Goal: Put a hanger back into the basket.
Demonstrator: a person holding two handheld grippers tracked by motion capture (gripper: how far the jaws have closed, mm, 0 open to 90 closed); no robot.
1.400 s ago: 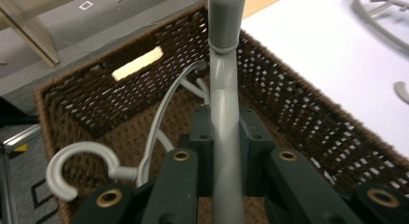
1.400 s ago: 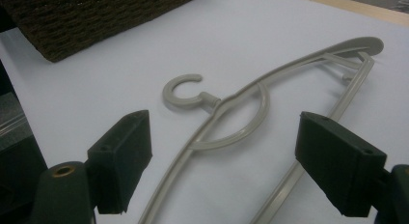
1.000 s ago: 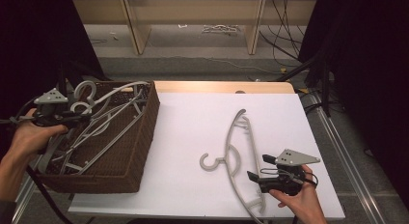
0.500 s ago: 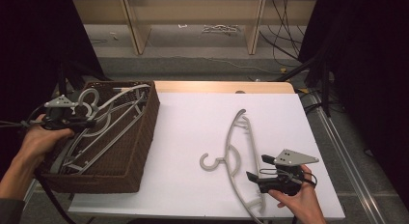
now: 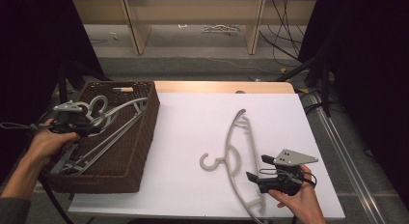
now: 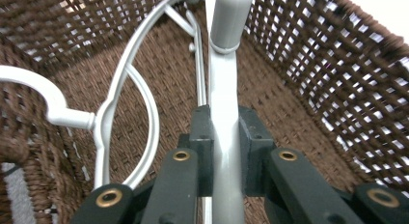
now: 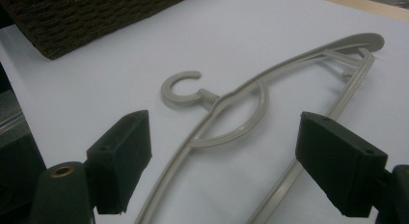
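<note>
Clamped tight, the jaws of the left gripper (image 6: 225, 151) pinch the flat bar of a pale grey hanger (image 6: 224, 84) and hold it inside the brown wicker basket (image 5: 144, 137) at the left edge of the table (image 5: 193, 113). Seen from the high view, that gripper (image 5: 79, 123) sits low among the hangers already lying in the basket (image 5: 103, 137), the held hanger's hook (image 5: 99, 104) curling up near the basket's far wall. How many hangers lie there cannot be counted; they overlap in a loose tangle.

Across the white tabletop, one more grey hanger (image 5: 236, 156) lies flat, well apart from the basket, its hook (image 5: 210, 162) pointing toward the person's left. The right gripper (image 5: 258, 171) rests at that hanger's near end, and in its own view its jaws stand wide apart, one pad (image 7: 120, 156) on either side of the hanger's two bars (image 7: 212, 137), neither pad pressing on them.

By the look of it, the tidying is close to done: several hangers are in the basket, one is being set down there but not yet let go, and only the last one on the table is left to be gripped, carried over and dropped in. No other loose hanger shows on the table.
</note>
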